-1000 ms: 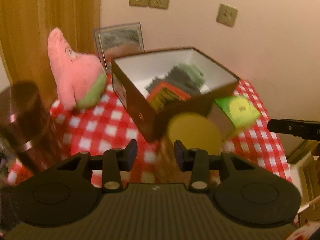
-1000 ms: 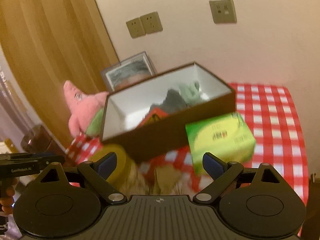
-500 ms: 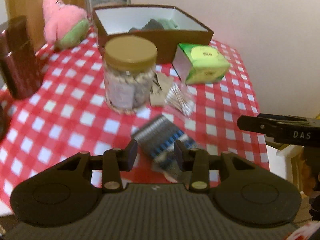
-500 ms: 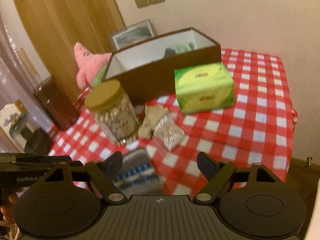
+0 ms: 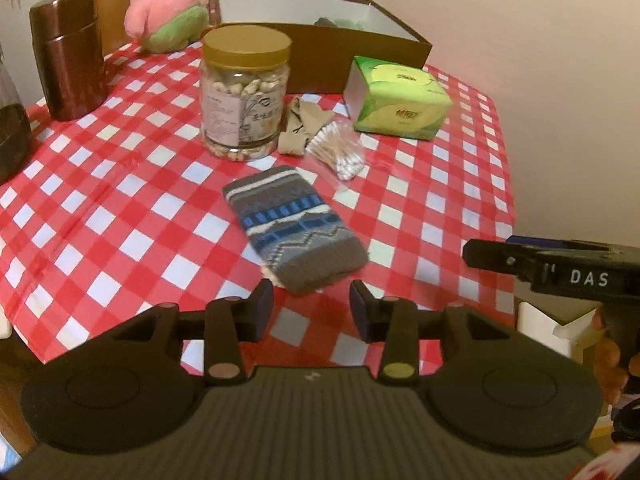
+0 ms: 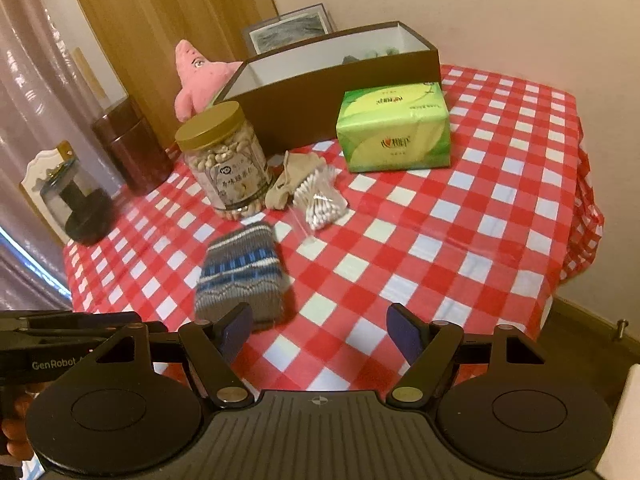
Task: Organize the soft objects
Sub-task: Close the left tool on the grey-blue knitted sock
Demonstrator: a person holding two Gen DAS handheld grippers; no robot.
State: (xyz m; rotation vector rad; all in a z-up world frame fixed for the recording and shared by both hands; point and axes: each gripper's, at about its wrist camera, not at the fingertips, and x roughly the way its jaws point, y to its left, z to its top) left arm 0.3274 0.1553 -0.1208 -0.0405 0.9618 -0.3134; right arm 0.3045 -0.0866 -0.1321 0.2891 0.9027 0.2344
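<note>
both wrist cameras look forward and down over their own fingers at the checked table (image 5: 120,216), from its near edge. the left view sits closer and lower, the right higher and further right. both share the sock (image 5: 294,228) (image 6: 240,276), jar (image 5: 244,92) (image 6: 224,160) and box (image 5: 324,60) (image 6: 332,92).

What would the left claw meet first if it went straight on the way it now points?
Most likely the grey and blue knitted sock, which lies flat on the checked tablecloth just ahead of the open left claw. Depth is unclear, so the claw may pass just above it towards the cotton swabs.
</note>
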